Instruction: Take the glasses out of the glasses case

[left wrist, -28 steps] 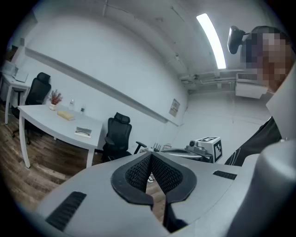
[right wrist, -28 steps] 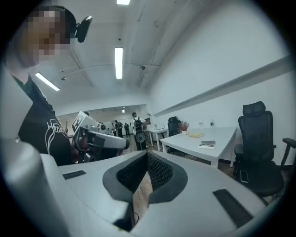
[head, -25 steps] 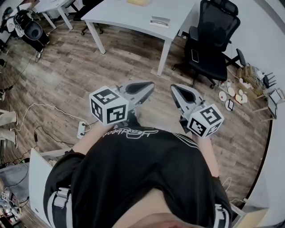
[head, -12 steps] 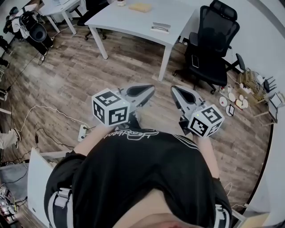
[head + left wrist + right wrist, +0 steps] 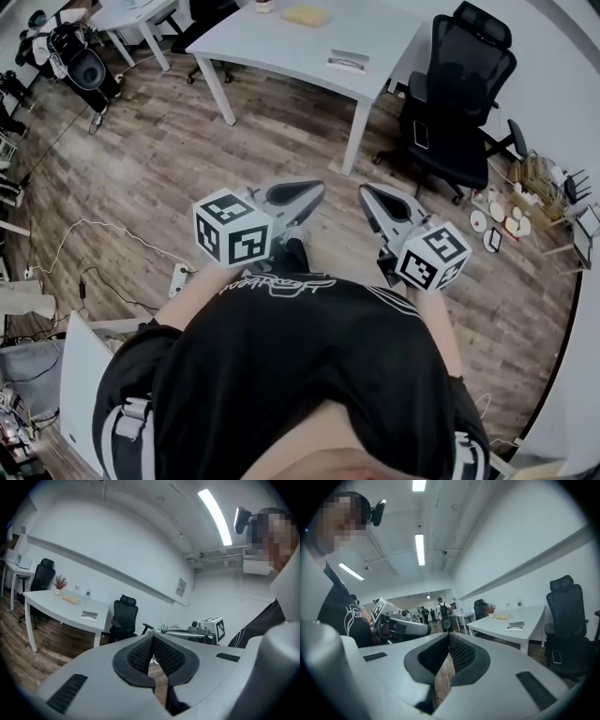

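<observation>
Ahead, white table [image 5: 272, 42], wood floor [image 5: 141, 159].

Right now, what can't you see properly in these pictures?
Flat thing on the white table: head view, too small to call it a glasses case.
Glasses: seen in no view.
People far off: right gripper view, too small to make out.

This is an open-plan office. A long white desk [image 5: 300, 42] has a black swivel chair [image 5: 459, 94] beside it, and a 2nd desk [image 5: 131, 14] stands further off. A power strip [image 5: 176, 278] and cables lie on the wood-look floor [image 5: 141, 159]. The walls [image 5: 117, 550] are plain white, with strip lights [image 5: 420, 549] overhead. Several people [image 5: 436, 612] stand far back.
</observation>
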`<action>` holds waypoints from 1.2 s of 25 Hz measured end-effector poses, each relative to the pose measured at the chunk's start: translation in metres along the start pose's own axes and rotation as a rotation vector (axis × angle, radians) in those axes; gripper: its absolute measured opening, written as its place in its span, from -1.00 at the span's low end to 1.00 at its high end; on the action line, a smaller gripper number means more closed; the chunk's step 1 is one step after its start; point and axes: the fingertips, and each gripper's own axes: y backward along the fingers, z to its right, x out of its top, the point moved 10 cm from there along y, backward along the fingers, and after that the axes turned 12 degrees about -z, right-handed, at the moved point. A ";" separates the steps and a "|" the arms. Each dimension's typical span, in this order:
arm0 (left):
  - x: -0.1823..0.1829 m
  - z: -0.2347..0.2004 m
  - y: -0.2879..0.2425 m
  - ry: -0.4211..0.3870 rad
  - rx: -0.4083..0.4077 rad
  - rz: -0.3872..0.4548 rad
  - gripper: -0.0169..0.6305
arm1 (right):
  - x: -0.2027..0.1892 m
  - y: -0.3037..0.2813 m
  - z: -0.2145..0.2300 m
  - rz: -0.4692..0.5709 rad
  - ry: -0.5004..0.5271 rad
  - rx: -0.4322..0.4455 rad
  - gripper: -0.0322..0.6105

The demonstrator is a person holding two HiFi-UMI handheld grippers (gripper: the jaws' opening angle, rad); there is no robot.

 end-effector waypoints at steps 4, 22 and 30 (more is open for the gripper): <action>0.004 -0.022 -0.008 0.009 0.004 0.006 -0.92 | -0.002 -0.017 0.018 -0.007 -0.017 0.002 -0.87; 0.083 -0.216 -0.045 0.085 -0.013 -0.002 -0.92 | 0.069 -0.166 0.143 -0.043 -0.077 -0.034 -0.87; 0.132 -0.322 -0.068 0.089 -0.078 -0.029 -0.92 | 0.114 -0.248 0.197 -0.066 -0.103 -0.087 -0.87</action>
